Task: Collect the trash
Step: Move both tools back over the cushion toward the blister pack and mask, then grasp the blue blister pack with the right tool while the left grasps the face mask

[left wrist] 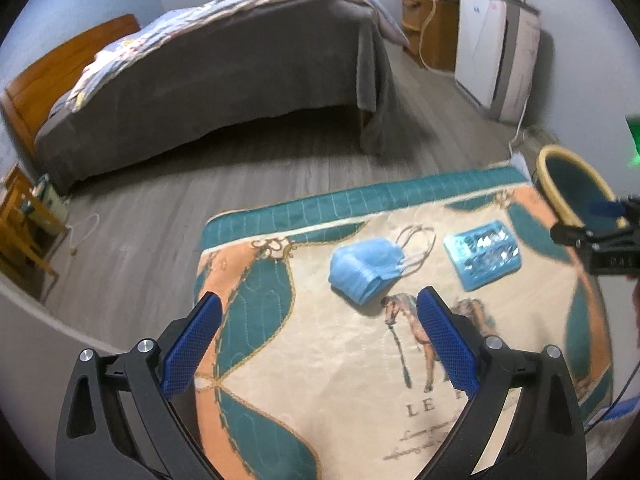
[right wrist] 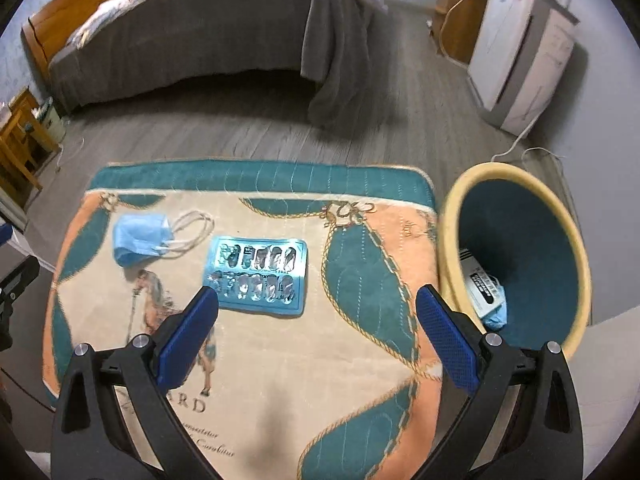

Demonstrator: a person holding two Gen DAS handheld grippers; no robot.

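Both tools, the left tool and right tool, hang spread and empty over the quilted mat, where a blue face mask and spent blister pack await pickup for the bin beside it.

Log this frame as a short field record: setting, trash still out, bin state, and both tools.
setting: bedroom floor, patterned mat beside a bed
trash on mat: blue face mask; empty blister pack, lying apart from each other
bin: yellow-rimmed bin at the mat's right edge, already holding a box and something blue
left tool: open, empty, above the mat near the mask
right tool: open, empty, above the mat near the blister pack
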